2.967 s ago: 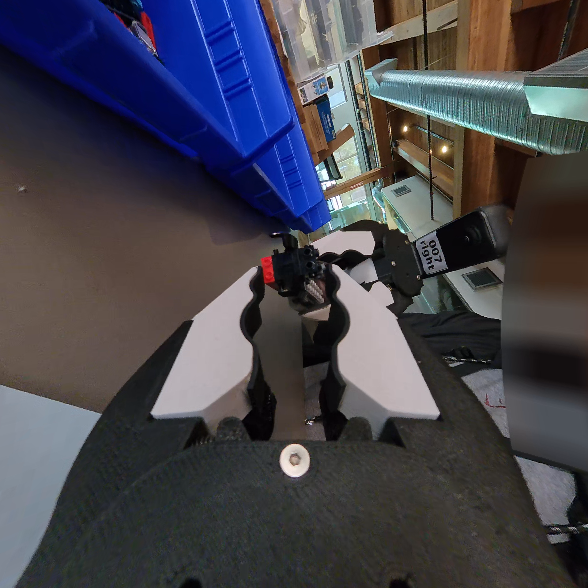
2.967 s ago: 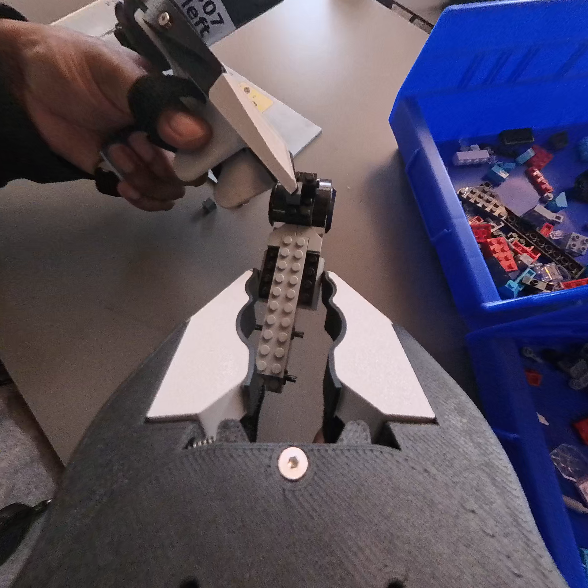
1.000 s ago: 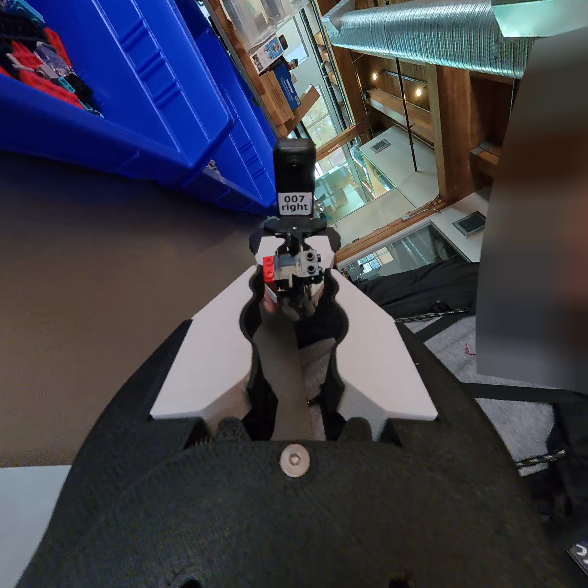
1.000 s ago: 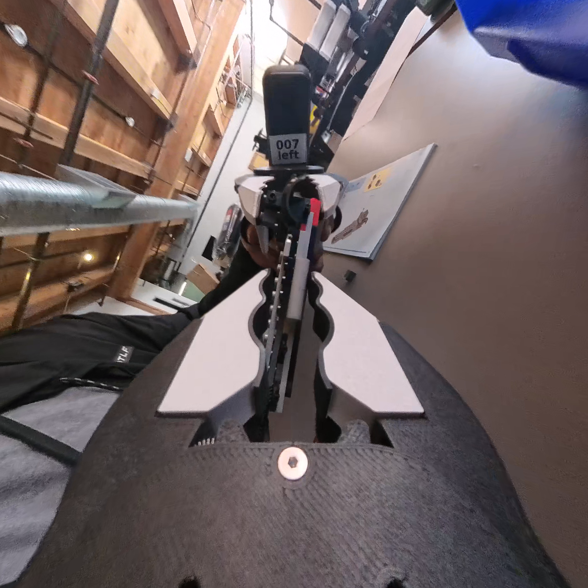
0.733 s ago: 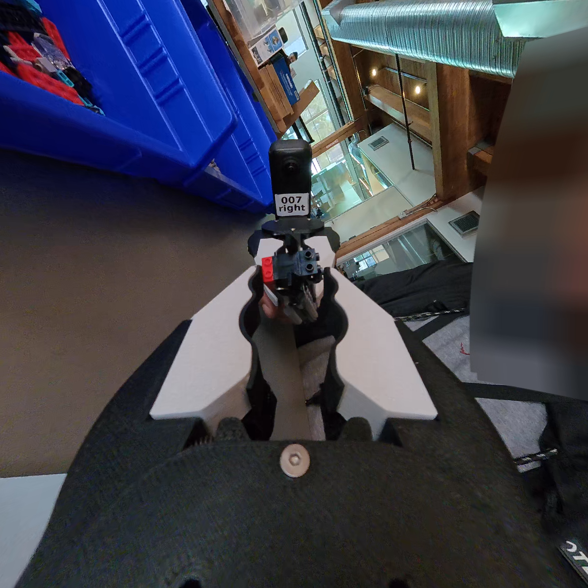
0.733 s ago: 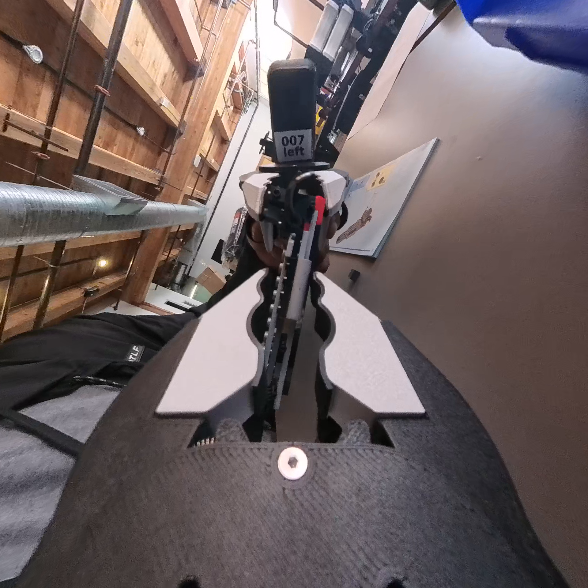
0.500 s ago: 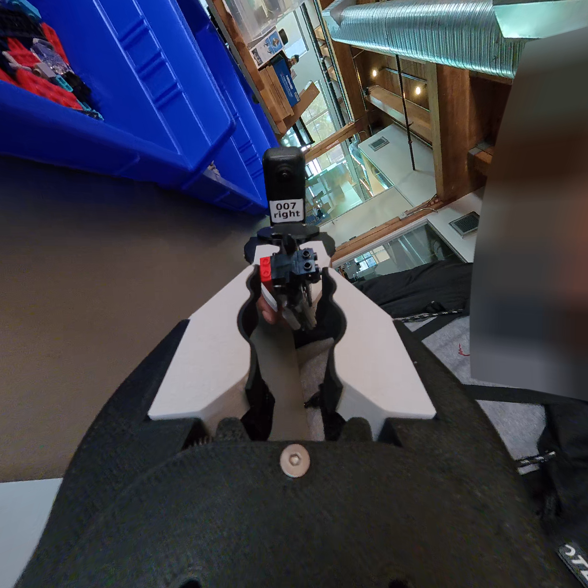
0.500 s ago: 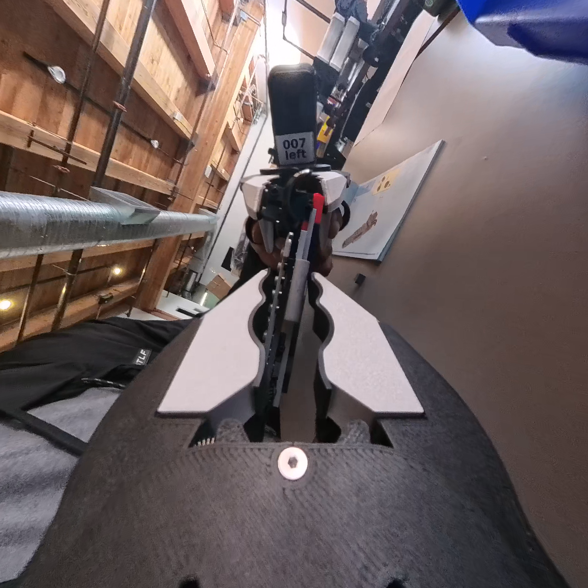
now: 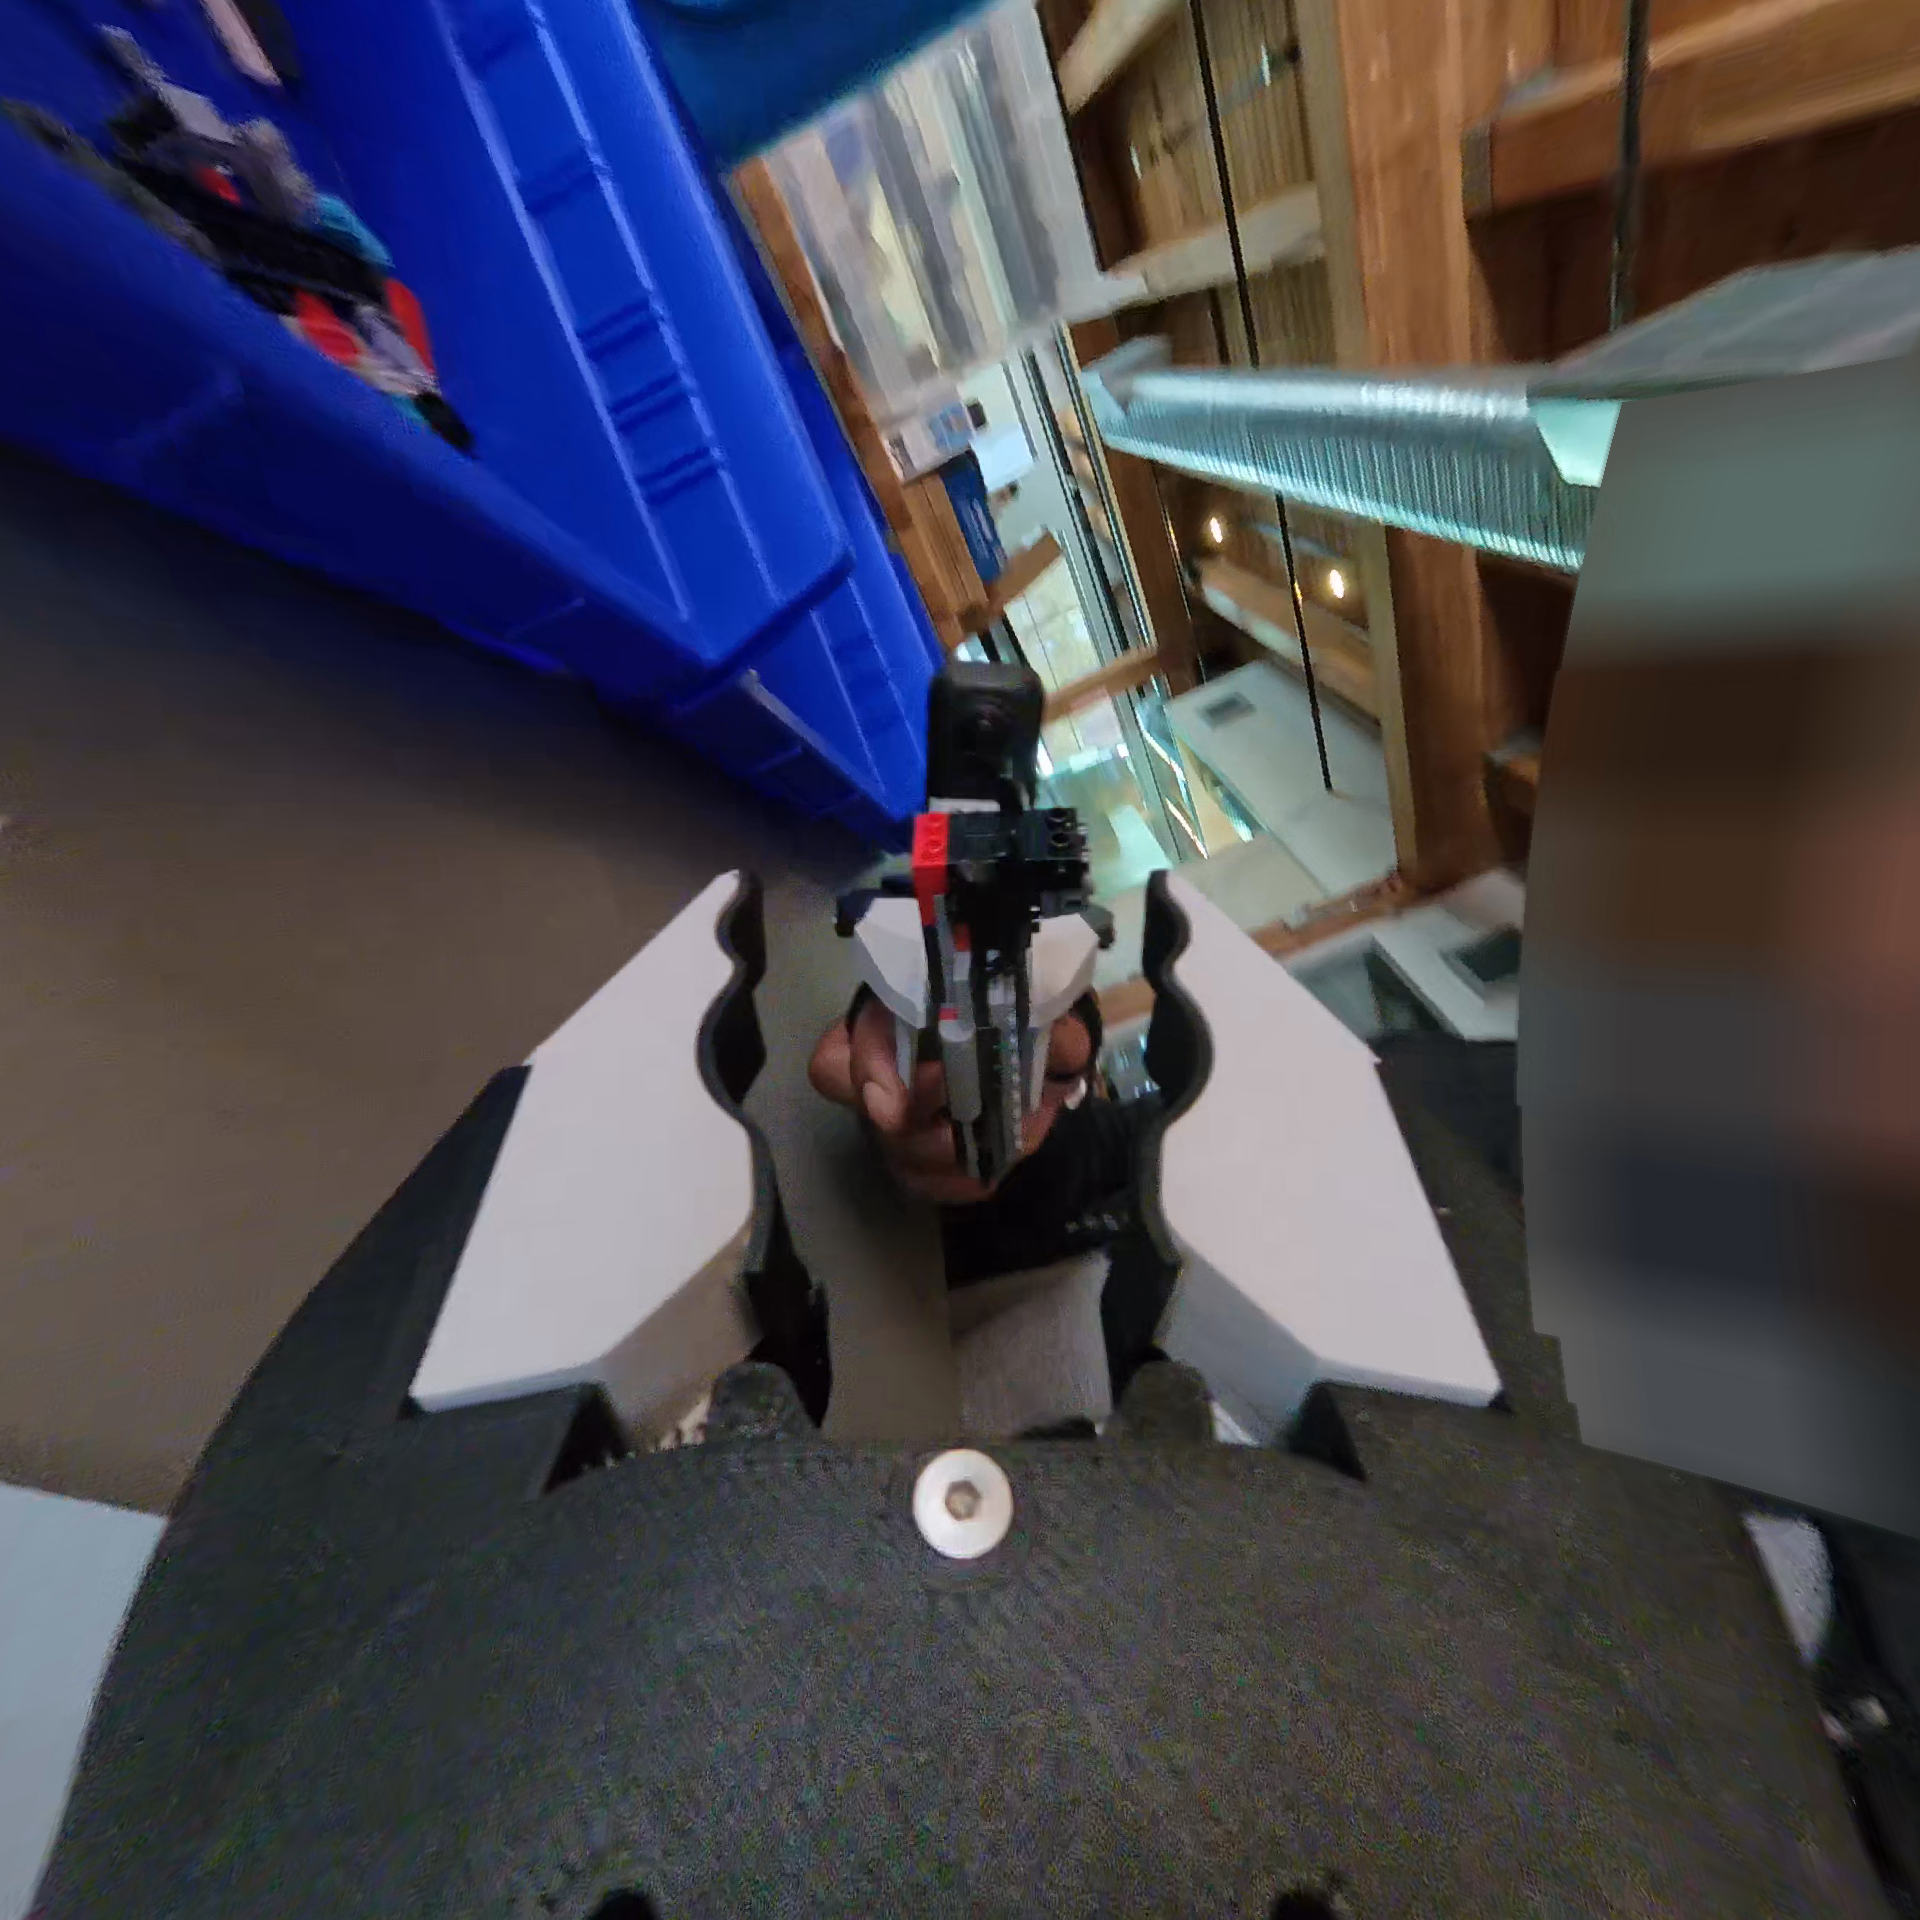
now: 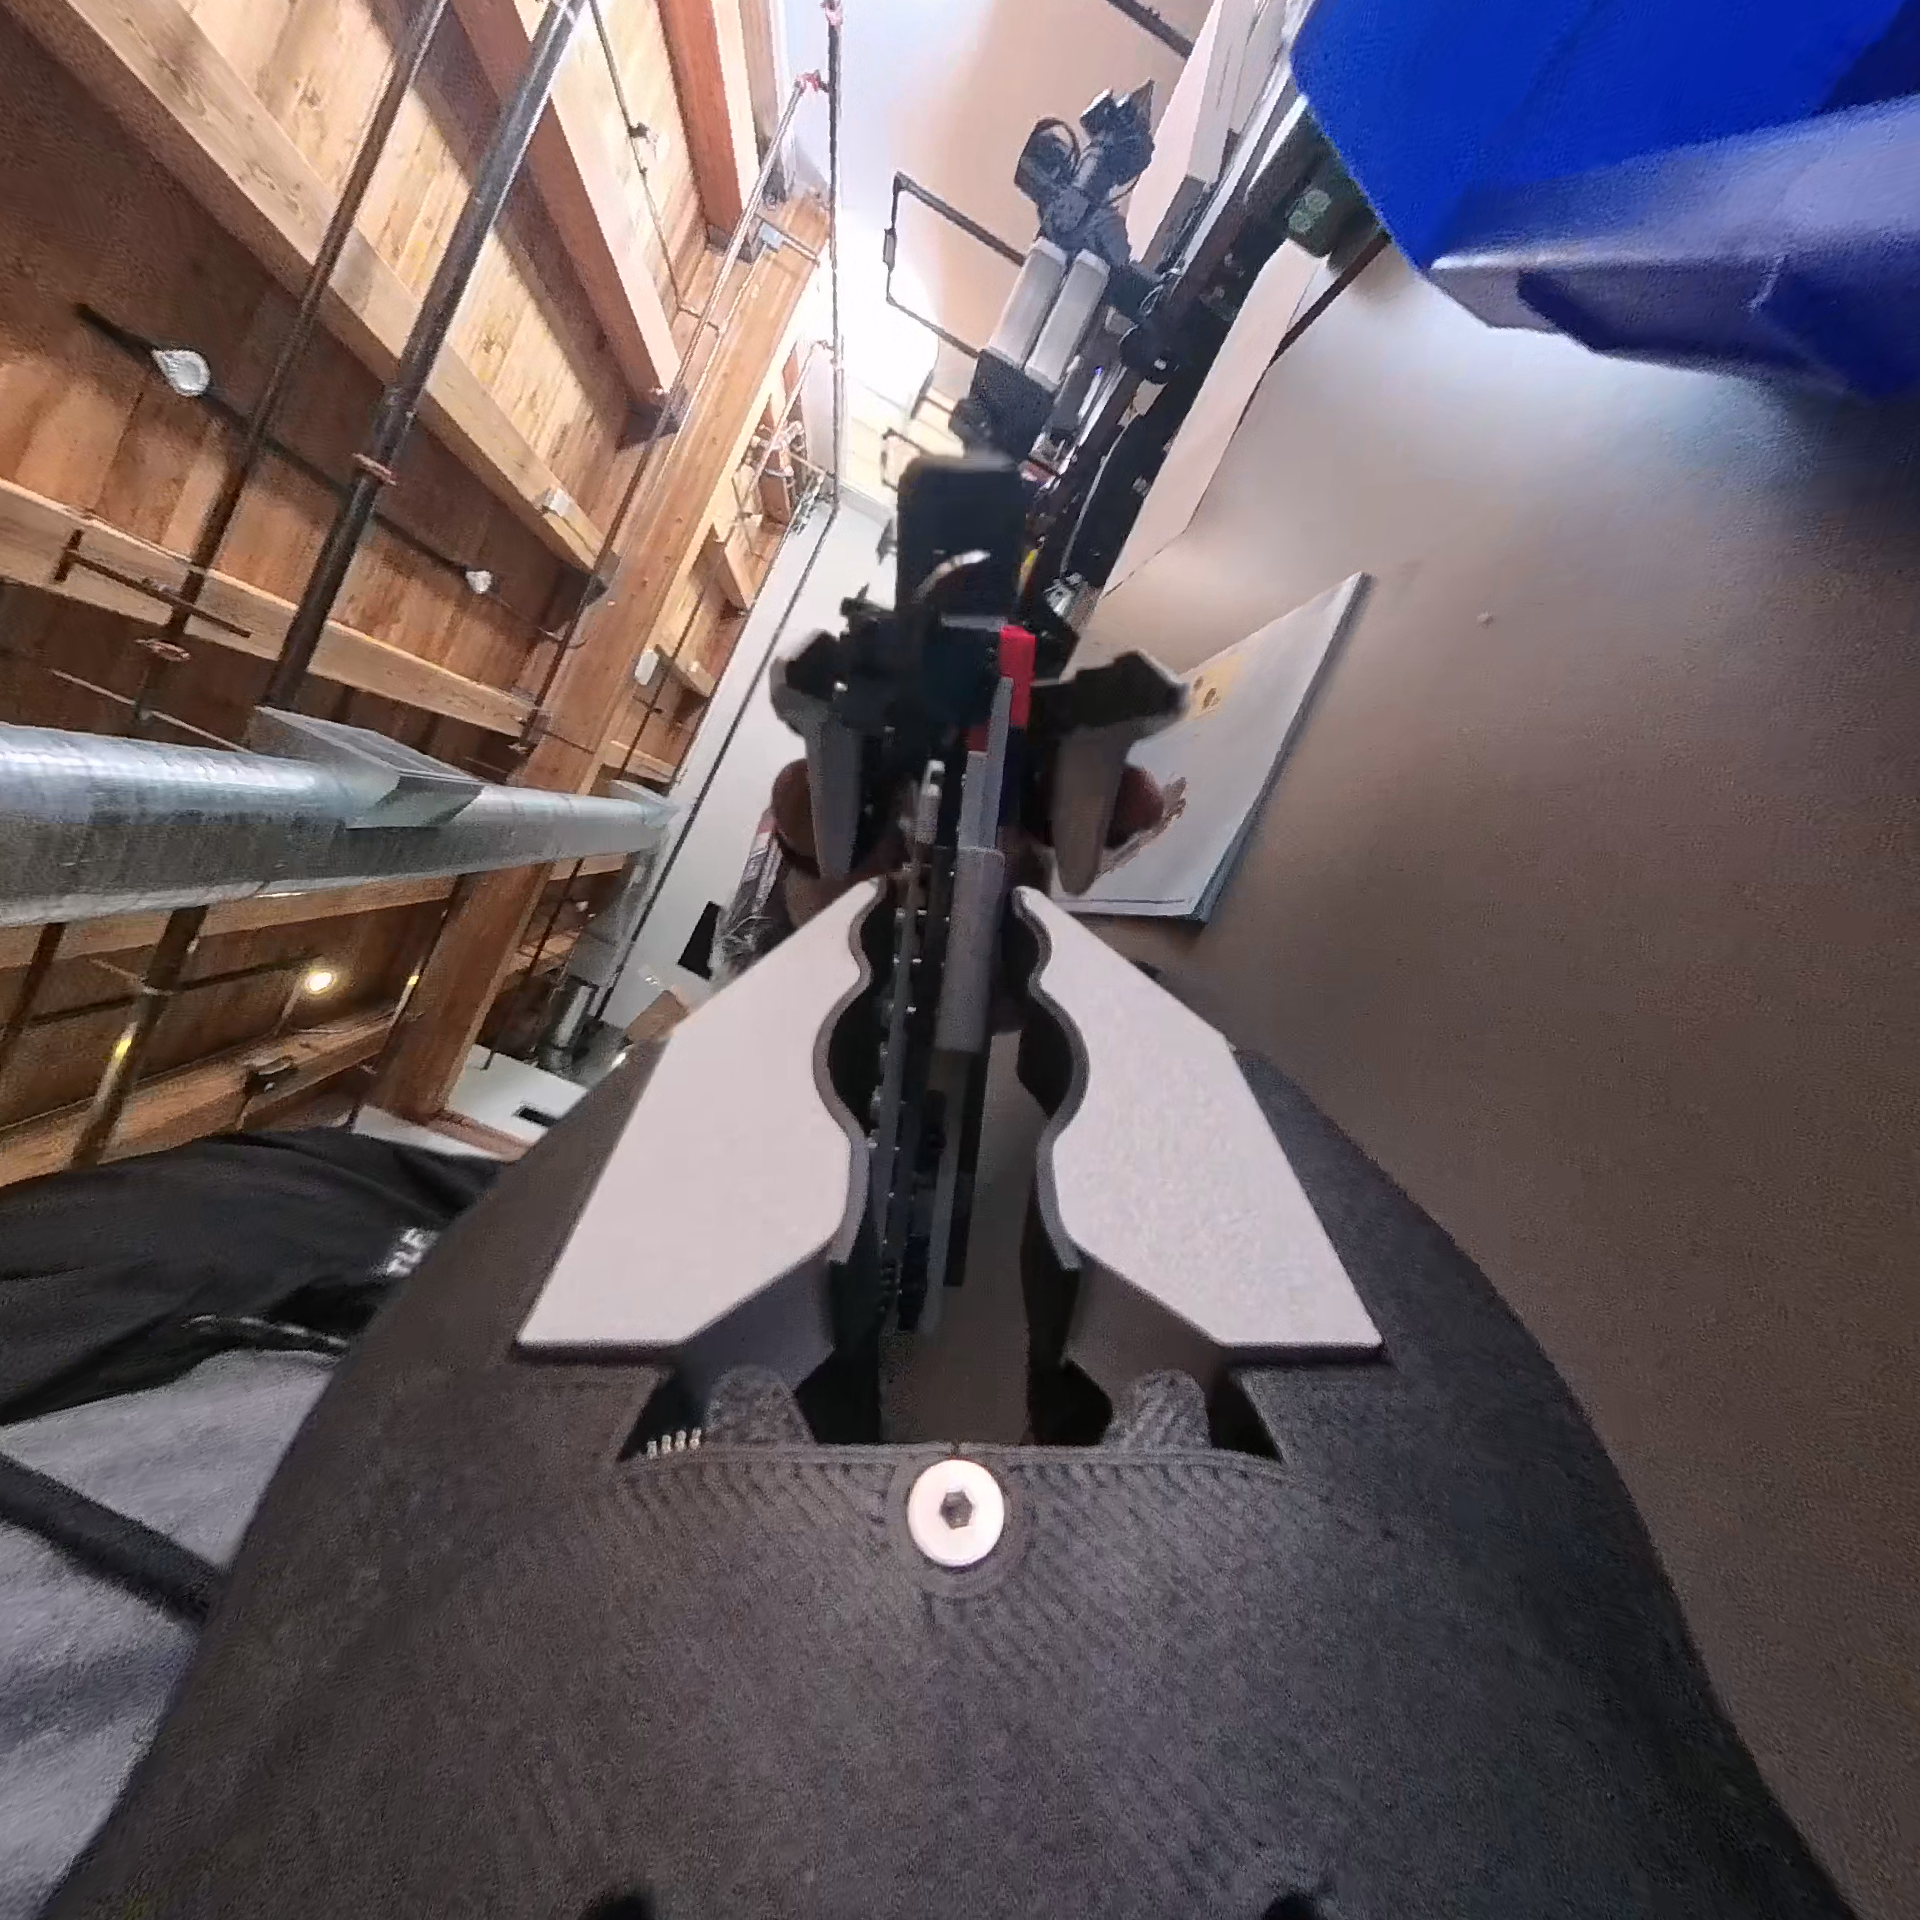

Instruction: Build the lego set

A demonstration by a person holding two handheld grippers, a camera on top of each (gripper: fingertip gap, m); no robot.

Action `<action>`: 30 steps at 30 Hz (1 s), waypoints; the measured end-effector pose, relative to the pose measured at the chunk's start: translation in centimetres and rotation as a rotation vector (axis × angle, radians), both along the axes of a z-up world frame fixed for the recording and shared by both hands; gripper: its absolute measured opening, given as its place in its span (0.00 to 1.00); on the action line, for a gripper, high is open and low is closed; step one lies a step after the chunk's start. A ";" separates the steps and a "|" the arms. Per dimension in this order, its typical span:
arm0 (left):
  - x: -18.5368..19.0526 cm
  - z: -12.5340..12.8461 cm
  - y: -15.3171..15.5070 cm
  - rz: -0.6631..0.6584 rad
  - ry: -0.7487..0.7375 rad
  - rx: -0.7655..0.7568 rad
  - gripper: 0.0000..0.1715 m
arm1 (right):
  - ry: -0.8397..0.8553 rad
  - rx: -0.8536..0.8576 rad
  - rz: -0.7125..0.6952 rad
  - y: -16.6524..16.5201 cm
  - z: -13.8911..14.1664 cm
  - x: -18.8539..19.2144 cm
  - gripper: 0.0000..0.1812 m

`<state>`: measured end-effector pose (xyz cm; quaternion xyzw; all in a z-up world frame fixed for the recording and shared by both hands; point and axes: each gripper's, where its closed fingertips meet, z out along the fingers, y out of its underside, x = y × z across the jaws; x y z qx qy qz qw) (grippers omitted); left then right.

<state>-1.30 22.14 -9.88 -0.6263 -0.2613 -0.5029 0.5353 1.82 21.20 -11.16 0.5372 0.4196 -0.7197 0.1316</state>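
Observation:
The lego assembly [image 10: 961,966] is a long grey and black plate stack with a black block and a red brick [image 10: 1016,665] at its far end. My right gripper [image 10: 948,899] is shut on its near part and holds it edge-on above the table. In the left wrist view the assembly [image 9: 987,935] points at me, with the right gripper [image 9: 977,987] around it. My left gripper [image 9: 945,914] is open and empty. Its fingers [image 10: 831,790] stand apart on either side of the assembly's far end.
Blue bins [image 9: 623,312] with several loose bricks stand along the brown table [image 9: 260,987]; a bin corner [image 10: 1662,156] shows in the right wrist view. An instruction booklet [image 10: 1247,727] lies on the table. A hand [image 9: 914,1122] holds the right gripper. The tips of both grippers are at nearly the same place.
My left gripper has opened and let go of the assembly's black end. The right gripper still holds the assembly and both views have shifted a little.

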 end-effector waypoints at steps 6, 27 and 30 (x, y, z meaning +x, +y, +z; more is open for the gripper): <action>1.2 -0.7 0.8 0.127 -0.129 0.051 0.41 | 0.000 0.053 -0.058 0.0 -0.7 -0.4 0.11; 1.2 0.5 1.1 0.163 -0.138 0.161 0.21 | 0.033 0.083 -0.076 0.0 -0.7 -0.4 0.11; 1.3 0.7 1.1 0.157 -0.119 0.172 0.21 | 0.037 0.061 -0.070 0.0 -0.4 -0.4 0.12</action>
